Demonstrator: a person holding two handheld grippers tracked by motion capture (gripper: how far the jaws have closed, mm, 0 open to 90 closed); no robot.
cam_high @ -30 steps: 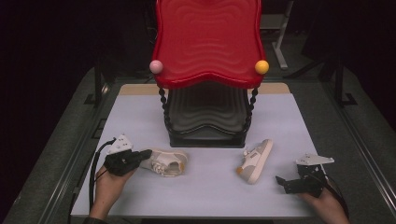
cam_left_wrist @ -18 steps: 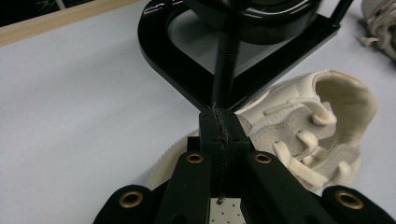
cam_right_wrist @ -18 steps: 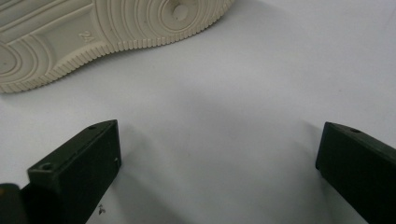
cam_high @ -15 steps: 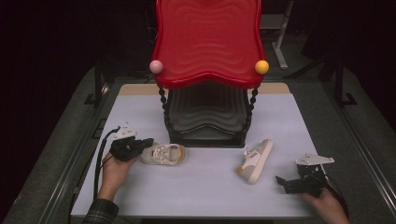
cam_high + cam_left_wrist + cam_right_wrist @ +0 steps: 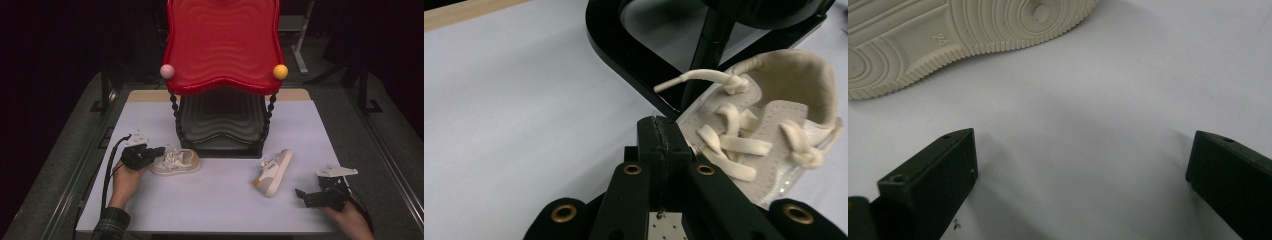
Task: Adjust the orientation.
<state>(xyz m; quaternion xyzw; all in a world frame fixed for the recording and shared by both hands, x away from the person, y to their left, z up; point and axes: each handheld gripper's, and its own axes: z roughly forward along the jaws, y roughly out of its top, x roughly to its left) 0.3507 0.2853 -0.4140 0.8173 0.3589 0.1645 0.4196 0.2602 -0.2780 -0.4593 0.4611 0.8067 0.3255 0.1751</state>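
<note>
Two small cream shoes lie on the white table (image 5: 215, 210). The left shoe (image 5: 176, 161) stands upright in front of the rack's base, laces up (image 5: 764, 140). My left gripper (image 5: 159, 150) is at its left end, its jaws pressed together (image 5: 659, 132) and pinching the shoe's near edge. The right shoe (image 5: 272, 172) lies on its side, its ribbed sole (image 5: 963, 30) facing my right gripper (image 5: 300, 194). That gripper rests on the table right of the shoe, jaws wide open (image 5: 1083, 165), nothing between them.
A tall rack with a red wavy top (image 5: 222, 45), a pink ball and an orange ball at its corners, stands mid-table on a black base (image 5: 220, 145). That base's rail (image 5: 634, 55) runs just beyond the left shoe. Dark floor surrounds the table.
My left gripper has moved away from the table's near edge toward the rack's base, and the left shoe has come along with it. The right gripper and right shoe have stayed put.
</note>
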